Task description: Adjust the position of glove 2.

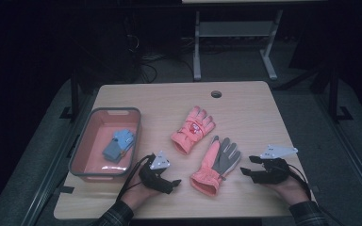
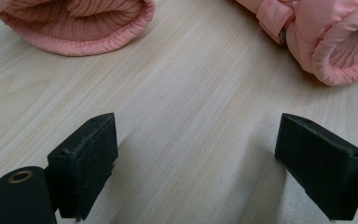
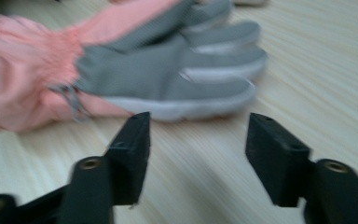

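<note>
Two pink gloves lie in the middle of the wooden table (image 1: 245, 103). The nearer one (image 1: 217, 165) is palm up, showing a grey palm; the farther one (image 1: 193, 129) is back up with a printed picture. My left gripper (image 1: 173, 184) rests on the table left of the nearer glove's cuff, its jaws wide open and empty (image 2: 196, 133); both knit cuffs (image 2: 74, 23) (image 2: 326, 42) lie just beyond it. My right gripper (image 1: 246, 165) is open to the right of the grey-palmed glove (image 3: 168, 79), with bare table between its jaws (image 3: 198, 140).
A red bin (image 1: 82, 150) sits at the table's left side with a pair of blue gloves (image 1: 119, 145) inside. A round cable hole (image 1: 216, 93) is near the far edge. A desk frame (image 1: 235, 33) stands behind the table.
</note>
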The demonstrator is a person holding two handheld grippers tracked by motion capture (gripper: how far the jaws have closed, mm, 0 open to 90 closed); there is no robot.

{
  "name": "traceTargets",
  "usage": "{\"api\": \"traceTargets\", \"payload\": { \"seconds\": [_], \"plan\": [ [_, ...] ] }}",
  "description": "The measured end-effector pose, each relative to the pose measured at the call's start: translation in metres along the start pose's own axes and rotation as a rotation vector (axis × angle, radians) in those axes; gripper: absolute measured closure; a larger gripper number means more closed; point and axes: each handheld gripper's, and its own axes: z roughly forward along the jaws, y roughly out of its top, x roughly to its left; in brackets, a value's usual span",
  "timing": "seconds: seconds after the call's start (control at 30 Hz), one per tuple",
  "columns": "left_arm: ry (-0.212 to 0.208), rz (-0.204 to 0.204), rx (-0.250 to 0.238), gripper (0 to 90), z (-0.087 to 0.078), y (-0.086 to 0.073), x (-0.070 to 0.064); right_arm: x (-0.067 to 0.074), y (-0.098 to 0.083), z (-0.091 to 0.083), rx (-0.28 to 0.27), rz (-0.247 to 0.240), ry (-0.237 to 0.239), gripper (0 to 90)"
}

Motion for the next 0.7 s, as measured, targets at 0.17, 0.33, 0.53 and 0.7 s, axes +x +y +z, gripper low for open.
{"api": "traceTargets", "payload": {
  "seconds": [0.17,0.33,0.53,0.7],
  "plan": [
    [0.001,0.009,0.006,12.3,0.0,0.0,0.001,-0.009,-0.019,0.004,-0.004,0.029,-0.036,25.2],
    [0.004,0.008,0.01,12.3,0.0,0.001,0.001,-0.016,-0.025,0.008,0.007,0.048,-0.057,18.9],
    [0.007,-0.009,0.024,12.6,0.001,0.004,0.0,-0.022,-0.03,0.012,0.021,0.061,-0.086,14.5],
    [-0.006,-0.033,0.027,13.0,-0.001,0.012,0.0,-0.021,-0.029,0.014,0.034,0.049,-0.094,14.0]
  ]
}}
